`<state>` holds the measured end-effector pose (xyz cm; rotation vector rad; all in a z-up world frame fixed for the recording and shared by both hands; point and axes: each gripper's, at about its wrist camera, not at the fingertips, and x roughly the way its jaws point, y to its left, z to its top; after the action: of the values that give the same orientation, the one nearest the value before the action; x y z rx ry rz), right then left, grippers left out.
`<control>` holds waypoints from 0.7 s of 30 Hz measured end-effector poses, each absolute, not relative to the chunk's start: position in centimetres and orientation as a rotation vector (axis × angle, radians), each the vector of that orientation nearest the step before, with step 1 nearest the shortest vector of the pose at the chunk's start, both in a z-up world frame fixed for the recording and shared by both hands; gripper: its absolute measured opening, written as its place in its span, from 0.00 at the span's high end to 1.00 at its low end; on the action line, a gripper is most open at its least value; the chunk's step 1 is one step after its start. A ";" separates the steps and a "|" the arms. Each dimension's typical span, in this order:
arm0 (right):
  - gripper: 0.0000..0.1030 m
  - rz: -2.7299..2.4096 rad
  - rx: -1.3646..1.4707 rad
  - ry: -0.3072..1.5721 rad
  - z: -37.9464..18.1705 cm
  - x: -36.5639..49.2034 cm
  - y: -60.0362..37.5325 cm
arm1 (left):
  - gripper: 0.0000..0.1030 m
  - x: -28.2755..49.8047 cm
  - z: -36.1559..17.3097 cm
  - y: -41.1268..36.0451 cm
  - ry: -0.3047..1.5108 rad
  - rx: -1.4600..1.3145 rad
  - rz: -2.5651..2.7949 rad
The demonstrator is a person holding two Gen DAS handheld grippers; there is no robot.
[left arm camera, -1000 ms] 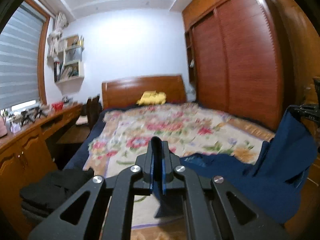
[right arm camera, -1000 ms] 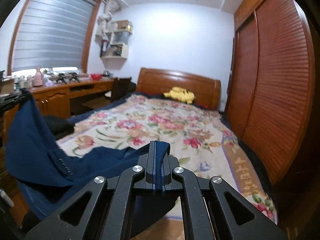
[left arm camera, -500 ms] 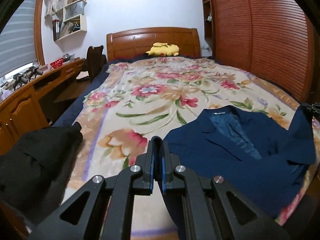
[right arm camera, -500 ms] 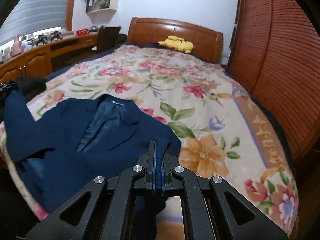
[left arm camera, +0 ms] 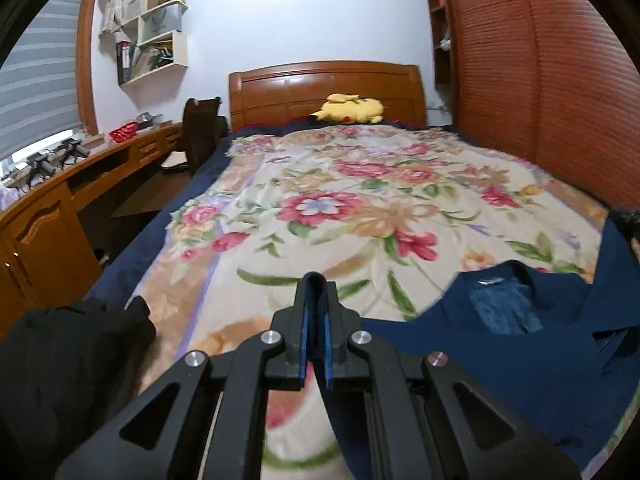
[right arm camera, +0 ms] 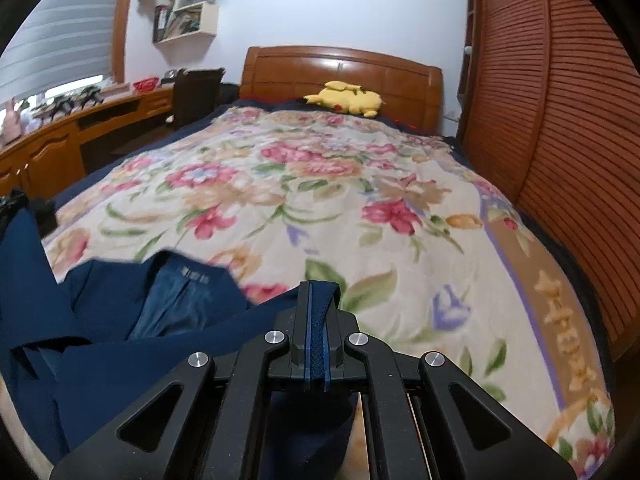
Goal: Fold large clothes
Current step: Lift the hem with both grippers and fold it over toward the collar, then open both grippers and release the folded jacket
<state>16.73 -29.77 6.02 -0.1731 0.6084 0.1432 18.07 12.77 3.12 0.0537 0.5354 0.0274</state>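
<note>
left gripper [left arm camera: 315,320]: jaws clamped on navy jacket [left arm camera: 500,344] edge | right gripper [right arm camera: 316,328]: jaws clamped on its other edge | jacket: spread, lining up, on the floral bed [left arm camera: 360,208] at its foot | nearby: black garment pile [left arm camera: 60,364] left of jacket, yellow plush [left arm camera: 350,109] by headboard, wooden bench [left arm camera: 60,200] along window

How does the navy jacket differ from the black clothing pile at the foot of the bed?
The navy jacket is dark blue, while the black clothing pile is black. The jacket lies spread open on the floral blanket with its lining showing; the pile is bunched, with no shape to read. The left gripper and the right gripper each pinch jacket fabric; neither touches the pile. Both are dark garments near the bed's foot.
</note>
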 end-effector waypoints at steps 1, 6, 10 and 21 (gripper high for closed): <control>0.99 0.134 -0.171 0.614 5.7 17.6 -29.9 | 0.98 19.0 2.7 12.6 0.544 0.055 0.026; 0.99 0.108 -0.182 0.682 2.6 20.5 -30.4 | 0.97 20.9 0.8 12.2 0.564 0.044 0.008; 0.99 0.112 -0.186 0.716 0.1 21.3 -30.1 | 0.96 21.3 -0.5 12.1 0.586 0.055 0.008; 0.37 0.071 -0.212 0.700 0.0 20.4 -29.7 | 0.86 16.0 0.5 12.0 0.557 0.007 -0.006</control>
<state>20.40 -29.68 -0.03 -0.2115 0.7003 0.0710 16.04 11.97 0.49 0.0070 0.5566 -0.0064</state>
